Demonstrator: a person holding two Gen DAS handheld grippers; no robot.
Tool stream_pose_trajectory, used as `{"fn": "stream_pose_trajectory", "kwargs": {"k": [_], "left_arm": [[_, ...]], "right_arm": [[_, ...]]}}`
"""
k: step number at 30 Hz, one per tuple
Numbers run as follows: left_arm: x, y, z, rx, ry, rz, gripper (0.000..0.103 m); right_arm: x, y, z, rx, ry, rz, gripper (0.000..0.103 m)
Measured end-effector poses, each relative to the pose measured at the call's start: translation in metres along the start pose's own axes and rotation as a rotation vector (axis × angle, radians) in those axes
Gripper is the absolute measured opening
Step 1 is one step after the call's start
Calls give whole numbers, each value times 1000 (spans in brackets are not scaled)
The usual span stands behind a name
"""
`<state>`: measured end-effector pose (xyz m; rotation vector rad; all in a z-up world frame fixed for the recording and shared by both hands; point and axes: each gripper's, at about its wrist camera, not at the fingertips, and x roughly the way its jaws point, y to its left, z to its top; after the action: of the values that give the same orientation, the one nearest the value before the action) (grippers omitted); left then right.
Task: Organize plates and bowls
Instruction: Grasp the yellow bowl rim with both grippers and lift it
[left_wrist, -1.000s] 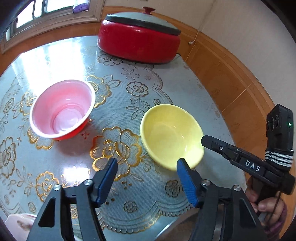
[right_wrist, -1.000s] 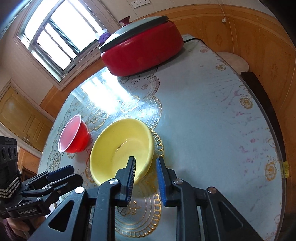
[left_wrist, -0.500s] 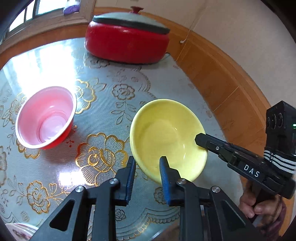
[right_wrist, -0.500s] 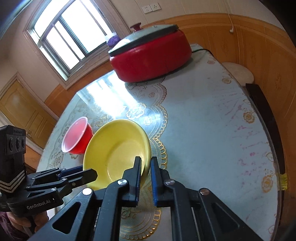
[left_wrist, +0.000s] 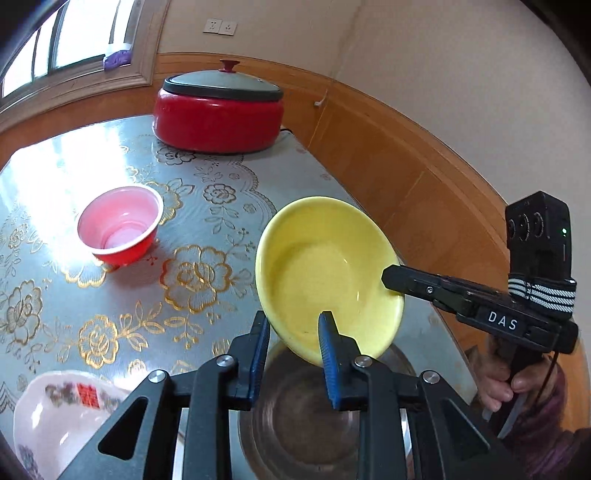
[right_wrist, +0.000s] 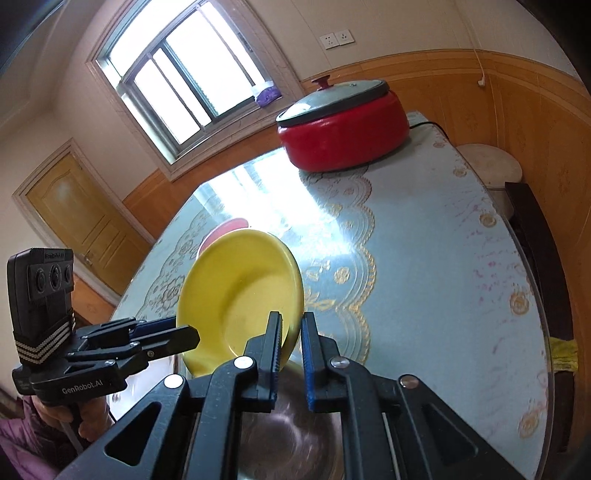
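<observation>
Both grippers are clamping the yellow bowl (left_wrist: 325, 273) by its thin rim, the left gripper (left_wrist: 291, 347) at the near edge and the right gripper (right_wrist: 291, 347) at the opposite side, holding it tilted above the table (left_wrist: 207, 229) and over a metal bowl (left_wrist: 306, 417). The yellow bowl is looking rigid, glossy and probably slippery and breakable, so the rim is offering the only narrow purchase

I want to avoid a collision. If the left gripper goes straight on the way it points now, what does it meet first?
The left gripper already grips the yellow bowl. Beyond the bowl, the line seems to meet the table before the red pot; depth is unclear.
</observation>
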<state>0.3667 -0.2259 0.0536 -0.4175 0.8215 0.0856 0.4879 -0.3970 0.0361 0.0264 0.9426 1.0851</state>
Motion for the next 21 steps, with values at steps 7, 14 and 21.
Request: {"fn": "stream_pose_trajectory", "kwargs": {"k": [7,14,21], "left_arm": [[-7,-13,-45,46,54,-29,26],[2,-12,-71,39,137,-42,26],[5,-12,-79,48,150,-31,31]], "right_arm": [[-6,10,-44,-10,96,-4,10],[-3,17,-72,-34,191,-46,10],[5,13,-81,-40,227,-130,12]]}}
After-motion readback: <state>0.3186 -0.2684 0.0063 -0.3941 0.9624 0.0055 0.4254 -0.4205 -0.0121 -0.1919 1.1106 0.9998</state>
